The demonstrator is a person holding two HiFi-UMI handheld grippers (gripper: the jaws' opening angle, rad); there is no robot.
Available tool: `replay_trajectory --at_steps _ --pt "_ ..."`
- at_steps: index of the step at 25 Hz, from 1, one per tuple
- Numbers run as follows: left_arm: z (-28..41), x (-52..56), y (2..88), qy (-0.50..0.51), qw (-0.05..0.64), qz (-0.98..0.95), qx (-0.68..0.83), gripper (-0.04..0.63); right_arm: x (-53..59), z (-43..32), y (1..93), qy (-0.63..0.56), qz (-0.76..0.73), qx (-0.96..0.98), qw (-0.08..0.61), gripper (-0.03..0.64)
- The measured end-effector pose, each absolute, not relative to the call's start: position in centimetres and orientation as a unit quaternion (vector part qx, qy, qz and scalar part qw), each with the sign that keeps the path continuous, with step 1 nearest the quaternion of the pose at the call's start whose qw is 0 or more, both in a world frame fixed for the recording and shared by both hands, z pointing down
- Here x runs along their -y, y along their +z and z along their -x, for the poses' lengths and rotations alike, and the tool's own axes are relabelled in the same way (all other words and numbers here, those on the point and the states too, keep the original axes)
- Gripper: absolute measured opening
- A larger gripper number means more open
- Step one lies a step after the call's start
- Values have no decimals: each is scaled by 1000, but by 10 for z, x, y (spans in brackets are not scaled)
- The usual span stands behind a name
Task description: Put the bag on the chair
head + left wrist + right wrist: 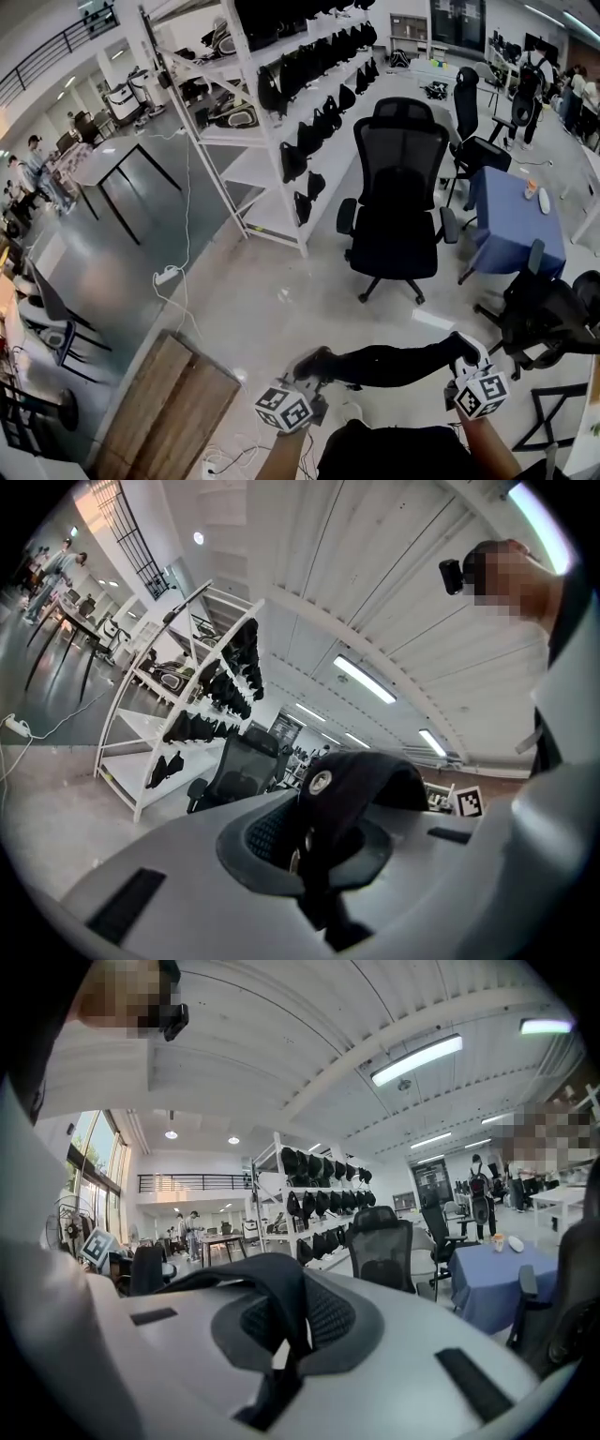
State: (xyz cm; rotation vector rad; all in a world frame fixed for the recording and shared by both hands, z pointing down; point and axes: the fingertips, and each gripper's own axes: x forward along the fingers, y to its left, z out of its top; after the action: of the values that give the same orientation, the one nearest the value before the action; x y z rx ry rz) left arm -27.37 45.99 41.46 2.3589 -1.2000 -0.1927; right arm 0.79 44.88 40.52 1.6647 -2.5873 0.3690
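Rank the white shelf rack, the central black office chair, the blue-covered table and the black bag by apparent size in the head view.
1. white shelf rack
2. black office chair
3. blue-covered table and black bag: about alike; the bag is nearest the camera, so I won't rank them.

Bag (pixel 384 364): you hold it level between both grippers.
Left gripper (pixel 314 366): grips its left end.
Right gripper (pixel 466 352): grips its right end.
Chair (pixel 398 216): ahead of you, well apart.
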Motion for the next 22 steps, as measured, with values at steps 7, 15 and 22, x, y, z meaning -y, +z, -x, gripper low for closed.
replay_trajectory --at_steps 7,15,22 --pt "298 -435 406 -76 231 -868 433 20 -431 16 395 114 -540 833 23 2" --pt "288 -418 405 -74 228 -878 414 20 -423 8 384 102 -545 832 29 2" --pt "275 -402 410 -81 240 -877 408 20 -415 -10 384 103 -555 825 37 2"
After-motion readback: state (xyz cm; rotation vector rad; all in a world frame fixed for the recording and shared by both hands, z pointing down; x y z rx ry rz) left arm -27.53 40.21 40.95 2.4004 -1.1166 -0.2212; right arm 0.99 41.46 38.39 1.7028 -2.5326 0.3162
